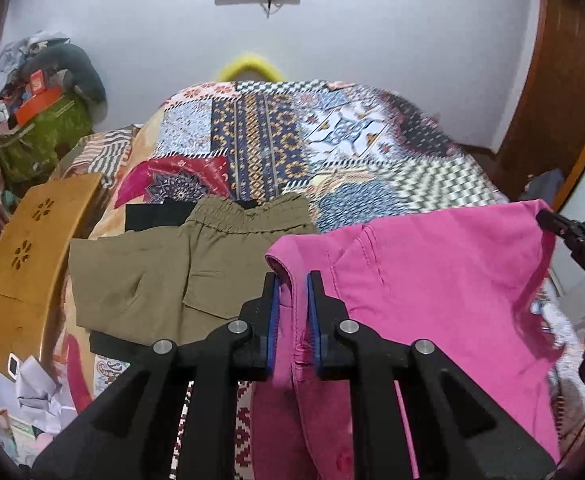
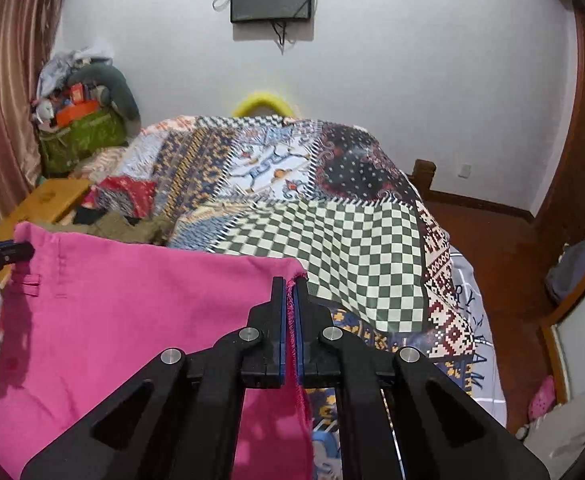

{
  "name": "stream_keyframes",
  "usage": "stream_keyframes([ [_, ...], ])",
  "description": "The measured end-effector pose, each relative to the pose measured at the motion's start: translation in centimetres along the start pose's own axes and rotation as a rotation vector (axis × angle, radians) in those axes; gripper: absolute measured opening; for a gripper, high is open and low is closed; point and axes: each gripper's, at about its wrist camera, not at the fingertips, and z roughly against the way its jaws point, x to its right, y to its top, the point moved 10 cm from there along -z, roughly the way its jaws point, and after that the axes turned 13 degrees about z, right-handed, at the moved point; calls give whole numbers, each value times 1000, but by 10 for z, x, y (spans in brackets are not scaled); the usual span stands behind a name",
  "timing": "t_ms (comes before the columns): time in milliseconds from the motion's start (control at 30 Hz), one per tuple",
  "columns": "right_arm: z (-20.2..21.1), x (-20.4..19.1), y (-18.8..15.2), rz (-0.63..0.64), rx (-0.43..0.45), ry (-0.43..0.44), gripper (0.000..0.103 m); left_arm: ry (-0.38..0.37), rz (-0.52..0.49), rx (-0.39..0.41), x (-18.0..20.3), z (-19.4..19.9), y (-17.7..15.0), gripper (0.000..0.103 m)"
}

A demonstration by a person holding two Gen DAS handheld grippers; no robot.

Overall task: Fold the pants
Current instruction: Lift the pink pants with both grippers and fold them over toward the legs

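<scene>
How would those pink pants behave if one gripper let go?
Probably floppy: the pink pants sag between the left gripper and right gripper, so the freed side would likely drop. Likely light, since thin pinches hold them. The frayed edge might slip out.

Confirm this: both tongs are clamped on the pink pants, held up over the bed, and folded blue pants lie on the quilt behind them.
Not quite: the folded pants on the quilt are olive green, not blue, as the left wrist view shows. The left tongs and right tongs are indeed clamped on the pink pants.
</scene>
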Motion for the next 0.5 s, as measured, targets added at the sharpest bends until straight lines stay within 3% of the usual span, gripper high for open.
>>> stream_keyframes([
  [267, 61, -11, 8, -14, 71, 18, 3, -56, -38, 38, 12, 60, -9, 13],
  [500, 110, -19, -8, -21, 79, 17, 3, -79, -115, 69, 29, 111, -35, 13],
])
